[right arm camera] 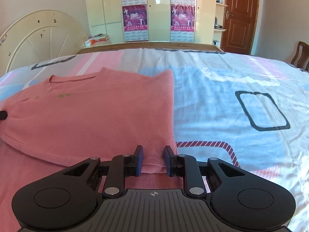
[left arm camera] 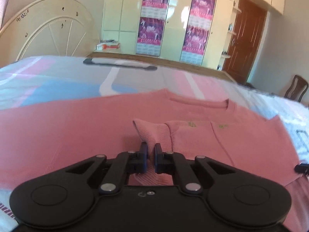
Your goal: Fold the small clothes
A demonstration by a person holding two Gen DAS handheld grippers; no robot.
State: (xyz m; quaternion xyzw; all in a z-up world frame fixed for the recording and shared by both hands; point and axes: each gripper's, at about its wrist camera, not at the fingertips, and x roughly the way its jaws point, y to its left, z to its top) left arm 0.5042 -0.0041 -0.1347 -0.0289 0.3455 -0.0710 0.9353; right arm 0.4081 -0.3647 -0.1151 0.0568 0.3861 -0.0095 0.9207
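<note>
Both tools grasping the pink sweater (right arm camera: 92, 112) on the bed (right arm camera: 231, 100): left tool (left arm camera: 151, 150) pinches a ribbed cuff, right tool (right arm camera: 153, 154) bunched hem, which should be carried forward level and together.

Ahead of the fingers, a bed (right arm camera: 222, 100) with a pastel patterned cover runs to a wooden edge. Beyond stands a cream wardrobe (right arm camera: 158, 15) hung with magenta posters (right arm camera: 134, 17). Left is an arched cream headboard (right arm camera: 38, 38); right, a brown door (right arm camera: 239, 15) and a chair (right arm camera: 301, 56).
</note>
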